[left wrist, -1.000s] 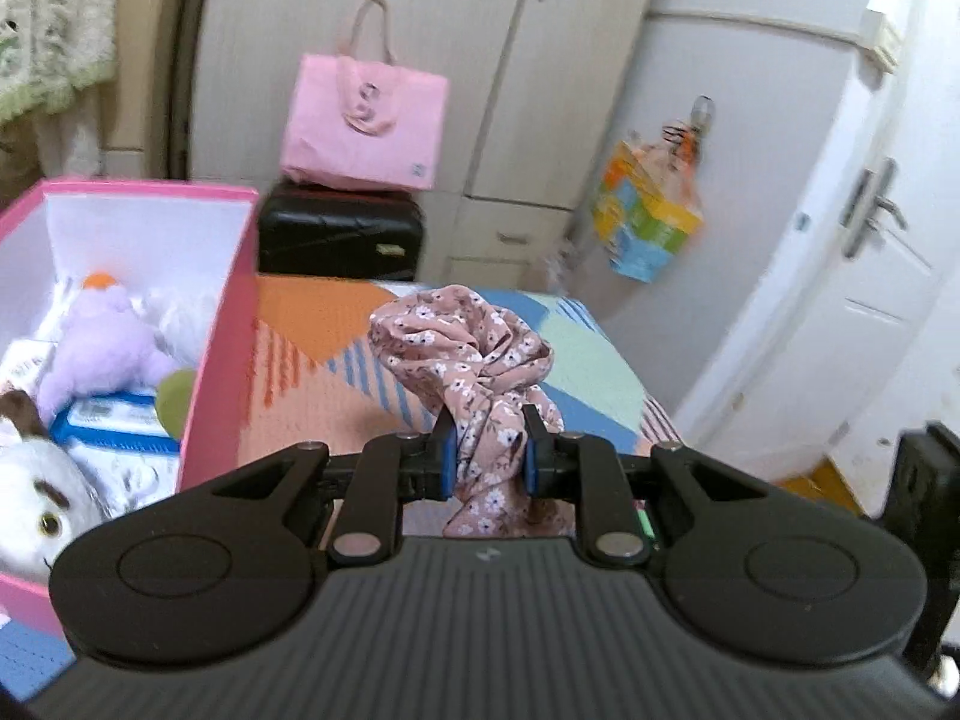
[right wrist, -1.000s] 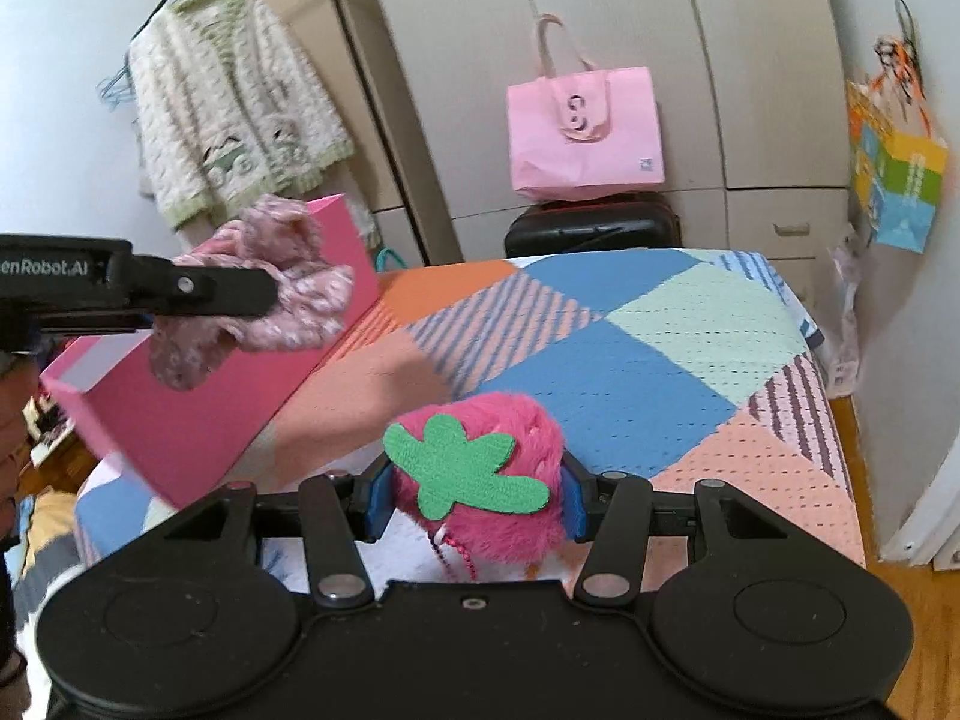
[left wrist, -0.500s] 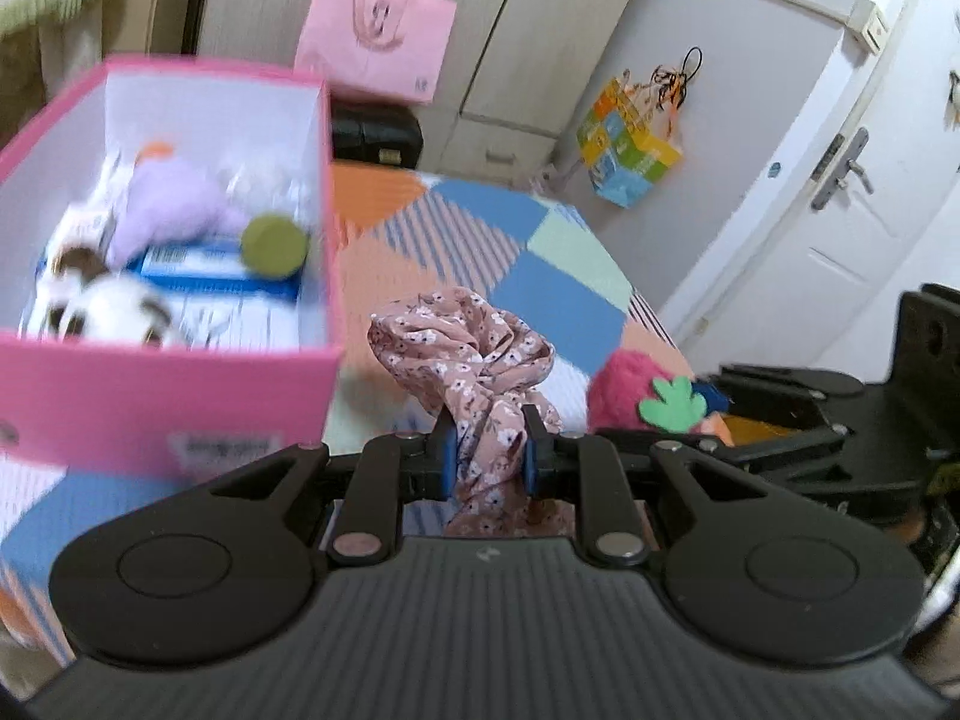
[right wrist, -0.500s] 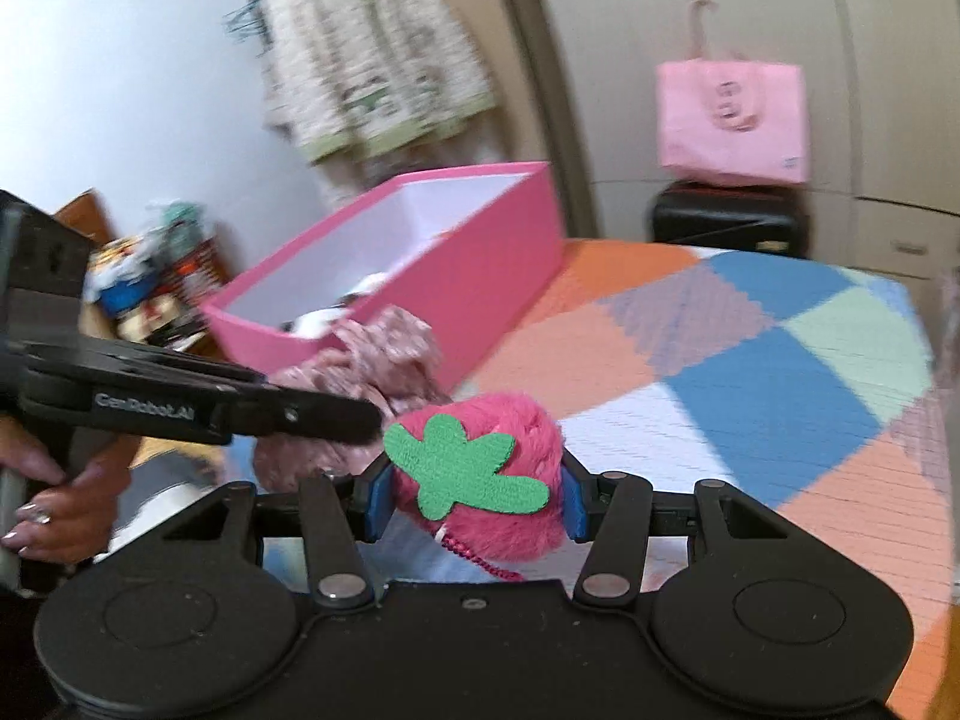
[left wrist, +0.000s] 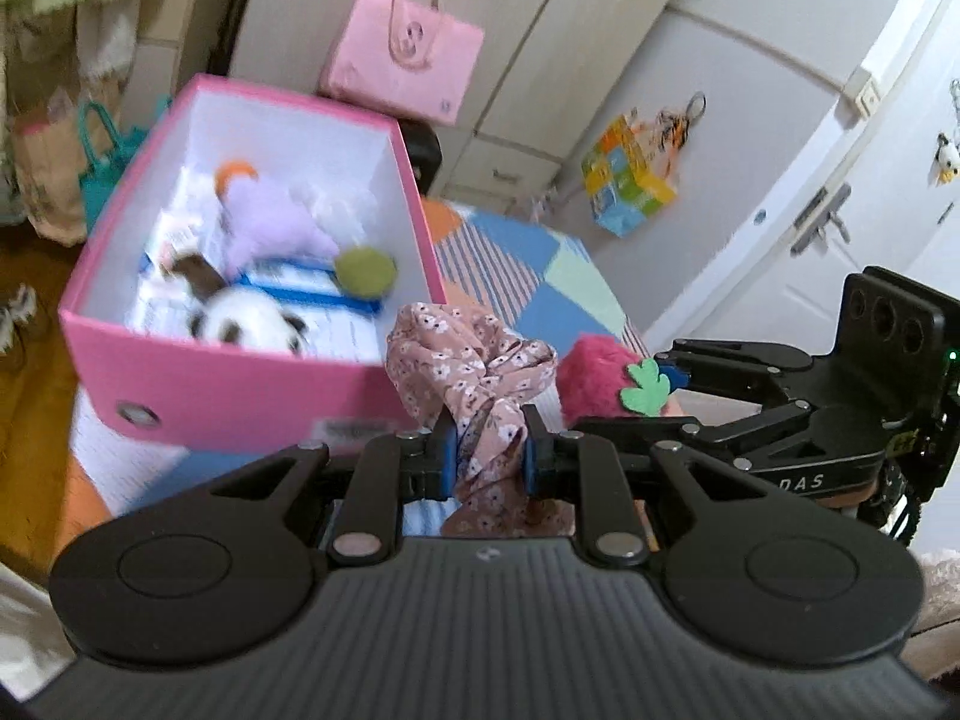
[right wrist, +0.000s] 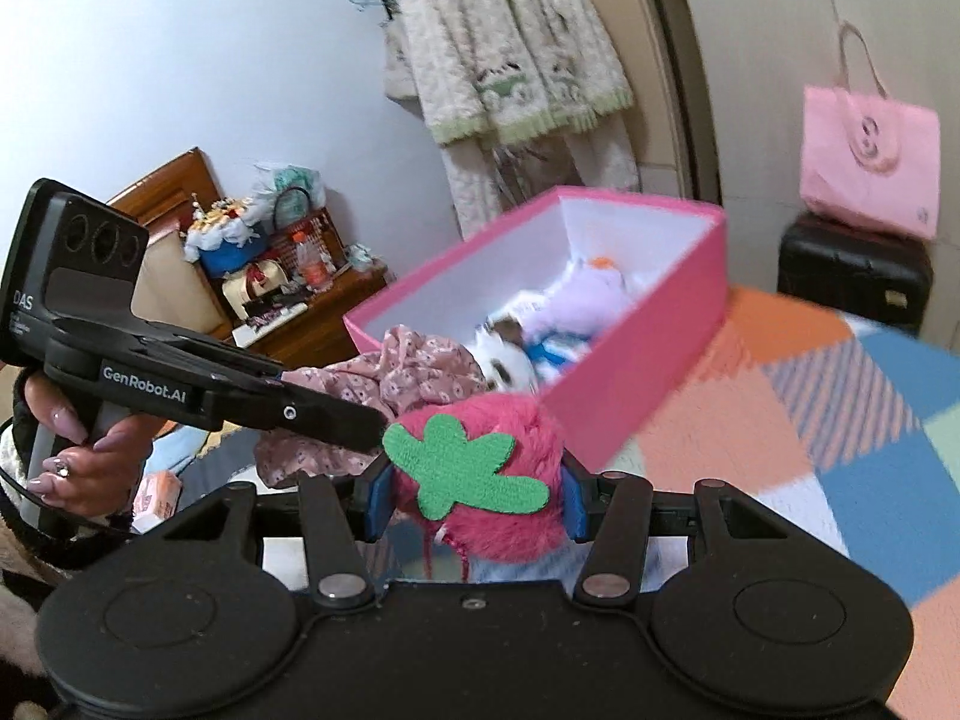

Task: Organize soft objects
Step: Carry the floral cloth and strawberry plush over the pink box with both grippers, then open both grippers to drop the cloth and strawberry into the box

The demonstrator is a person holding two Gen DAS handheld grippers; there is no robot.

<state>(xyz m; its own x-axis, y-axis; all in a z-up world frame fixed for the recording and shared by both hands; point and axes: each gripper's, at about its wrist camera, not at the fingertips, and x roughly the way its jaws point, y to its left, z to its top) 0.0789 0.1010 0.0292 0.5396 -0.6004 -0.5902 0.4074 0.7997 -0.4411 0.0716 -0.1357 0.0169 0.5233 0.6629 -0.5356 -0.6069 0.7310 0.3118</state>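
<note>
Pink cardboard forms the landmark here: the open pink box (left wrist: pixel 240 396) stands on the patchwork bedspread (left wrist: pixel 540 276), and every position below is given relative to it.

The step in hand is judged to be the carry phase: both soft objects are gripped and held in the air on the near side of the box, neither yet above its opening.

- The left gripper (left wrist: pixel 486 459) has its jaws drawn narrow and clamped on the floral scrunchie (left wrist: pixel 474 372), which bunches above the blue pads just in front of the near wall of the box.
- The right gripper (right wrist: pixel 477 501) has its jaws at a moderate spread, pressed against both sides of the plush strawberry (right wrist: pixel 498 474). Its green felt leaf (right wrist: pixel 468 468) faces the camera. It hangs near the same corner of the box, just beside the scrunchie.
- A hand (right wrist: pixel 90 456) holds the handle of the left gripper, away from the box.

Inside the box lie a purple plush (left wrist: pixel 270 228), a white-and-brown plush (left wrist: pixel 246 318) and a green ball (left wrist: pixel 365 269), over flat packets.

The next move calls for bringing each gripper over the rim and above the opening, then parting the jaws. The two grippers are close together, so they should probably go in one at a time. The free space appears to be near the right wall of the box.
</note>
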